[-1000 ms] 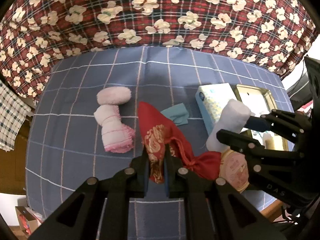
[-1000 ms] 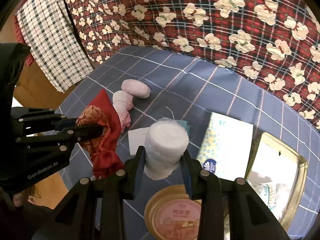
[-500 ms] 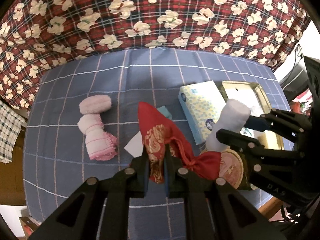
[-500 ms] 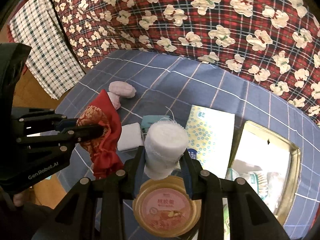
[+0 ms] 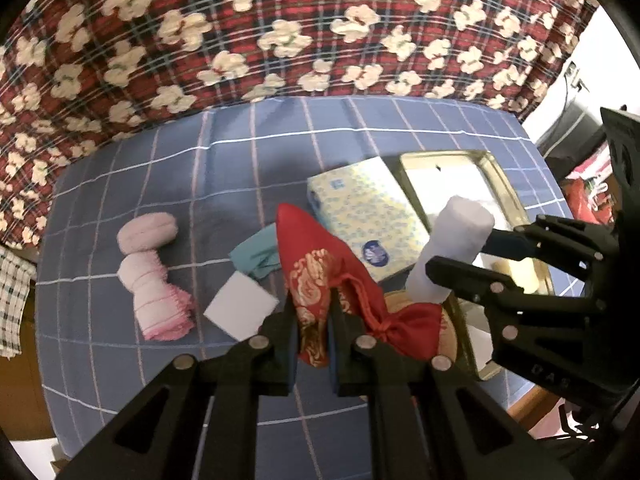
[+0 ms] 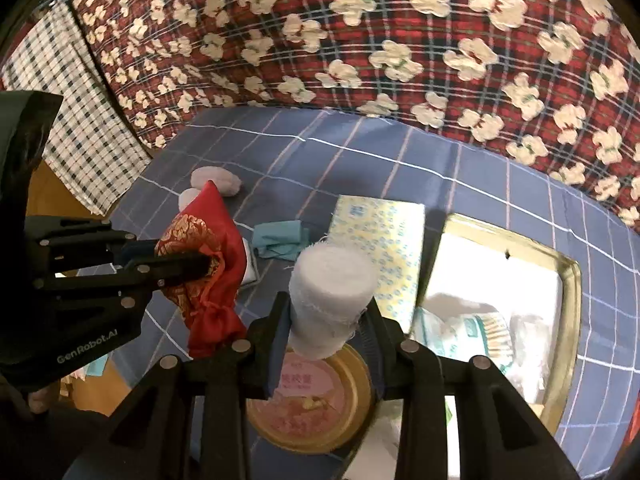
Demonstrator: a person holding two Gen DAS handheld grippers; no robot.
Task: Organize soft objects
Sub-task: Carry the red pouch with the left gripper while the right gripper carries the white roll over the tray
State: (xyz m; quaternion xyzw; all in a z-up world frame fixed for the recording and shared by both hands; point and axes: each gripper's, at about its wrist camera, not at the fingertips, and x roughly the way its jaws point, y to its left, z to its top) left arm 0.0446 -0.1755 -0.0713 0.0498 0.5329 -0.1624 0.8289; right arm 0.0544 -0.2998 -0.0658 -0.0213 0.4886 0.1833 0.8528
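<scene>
My right gripper (image 6: pixel 326 340), clamped on the upright white roll (image 6: pixel 330 296), sits nearer the gold tin (image 6: pixel 570 280) at the table's right edge than my left gripper (image 5: pixel 314 334), pinching the red pouch (image 5: pixel 320 280).

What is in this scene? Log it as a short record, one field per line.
surface: blue checked cloth
left gripper: shut on red pouch, held off the cloth
right gripper: shut on white roll, held above round tin
on cloth: pink socks, teal cloth, white pad, tissue pack
gold tray: open, packets inside, beside the tissue pack
backdrop: red floral fabric
</scene>
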